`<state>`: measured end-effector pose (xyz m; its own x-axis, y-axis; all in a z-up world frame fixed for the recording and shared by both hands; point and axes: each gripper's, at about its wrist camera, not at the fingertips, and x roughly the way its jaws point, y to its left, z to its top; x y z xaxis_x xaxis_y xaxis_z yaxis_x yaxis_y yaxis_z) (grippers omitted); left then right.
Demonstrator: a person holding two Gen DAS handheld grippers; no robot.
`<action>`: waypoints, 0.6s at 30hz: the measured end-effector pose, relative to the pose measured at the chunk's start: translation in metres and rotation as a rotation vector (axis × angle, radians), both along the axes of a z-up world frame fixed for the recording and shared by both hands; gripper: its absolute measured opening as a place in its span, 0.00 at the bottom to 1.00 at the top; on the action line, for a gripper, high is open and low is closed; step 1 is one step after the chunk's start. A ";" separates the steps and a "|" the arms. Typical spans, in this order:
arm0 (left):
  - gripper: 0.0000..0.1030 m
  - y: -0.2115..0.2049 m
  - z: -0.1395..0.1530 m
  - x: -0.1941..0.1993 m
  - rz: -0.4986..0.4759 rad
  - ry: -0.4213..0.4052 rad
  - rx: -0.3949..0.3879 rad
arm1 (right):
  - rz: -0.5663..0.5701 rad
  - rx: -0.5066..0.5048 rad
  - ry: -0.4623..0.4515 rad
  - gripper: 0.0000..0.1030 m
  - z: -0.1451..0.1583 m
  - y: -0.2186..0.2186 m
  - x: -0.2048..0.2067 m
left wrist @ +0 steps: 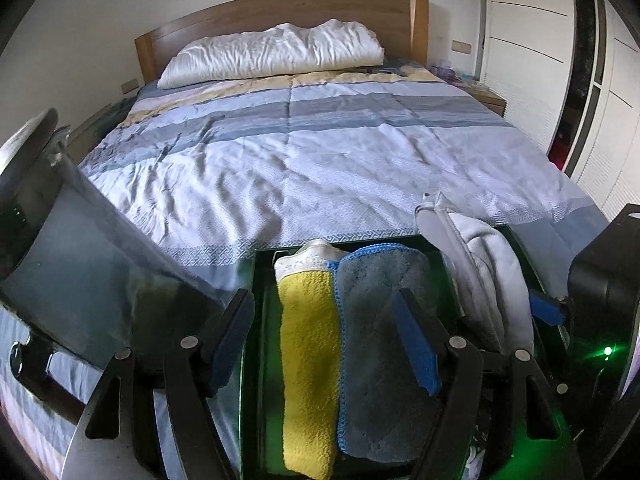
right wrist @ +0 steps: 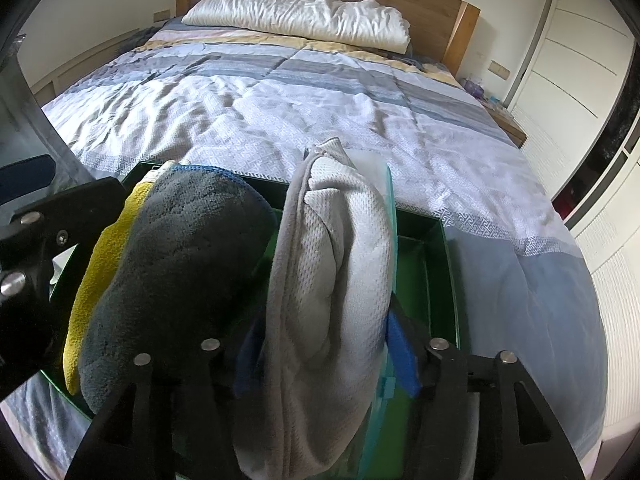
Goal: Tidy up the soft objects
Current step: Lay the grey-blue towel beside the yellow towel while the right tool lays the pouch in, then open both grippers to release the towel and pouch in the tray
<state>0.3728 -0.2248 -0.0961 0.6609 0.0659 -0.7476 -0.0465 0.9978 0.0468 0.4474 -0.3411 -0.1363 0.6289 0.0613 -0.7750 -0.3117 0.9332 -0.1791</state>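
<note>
A dark green box sits on the bed's near end with rolled towels standing in it side by side. The yellow towel and the grey towel with blue edging lie between the fingers of my left gripper, which is open; its left pad stands clear of the yellow roll. In the right wrist view, a light grey towel stands upright in the green box between the blue pads of my right gripper. Those jaws stand apart around it, loosely. The grey towel and yellow towel lie to its left.
The striped blue and white bedcover stretches ahead to a white pillow and a wooden headboard. A translucent panel leans at the box's left. White wardrobe doors and a bedside table are on the right.
</note>
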 end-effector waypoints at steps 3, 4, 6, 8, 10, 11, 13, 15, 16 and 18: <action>0.64 0.002 0.001 -0.003 0.008 0.000 -0.006 | -0.004 0.000 -0.003 0.68 0.001 0.001 -0.001; 0.64 0.002 0.002 -0.004 0.009 -0.001 -0.008 | -0.005 0.001 -0.004 0.73 0.002 0.001 -0.001; 0.64 0.002 0.001 -0.006 0.016 0.003 -0.007 | -0.007 0.007 -0.005 0.80 0.003 0.001 -0.001; 0.64 0.003 0.001 -0.008 0.022 0.010 -0.011 | -0.007 0.005 -0.006 0.84 0.005 0.002 -0.002; 0.64 0.003 0.001 -0.009 0.025 0.013 -0.014 | -0.004 0.004 -0.007 0.87 0.006 0.003 -0.003; 0.64 0.003 0.002 -0.009 0.025 0.013 -0.014 | -0.004 0.003 -0.007 0.89 0.006 0.004 -0.003; 0.64 0.004 0.002 -0.010 0.025 0.011 -0.010 | -0.005 0.002 -0.012 0.93 0.008 0.004 -0.004; 0.64 0.004 0.003 -0.010 0.030 0.010 -0.012 | -0.009 0.002 -0.016 0.99 0.009 0.004 -0.004; 0.64 0.005 0.003 -0.011 0.033 0.010 -0.012 | -0.012 0.003 -0.019 1.00 0.010 0.004 -0.004; 0.64 0.006 0.004 -0.011 0.038 0.009 -0.015 | -0.018 0.003 -0.025 1.00 0.012 0.004 -0.005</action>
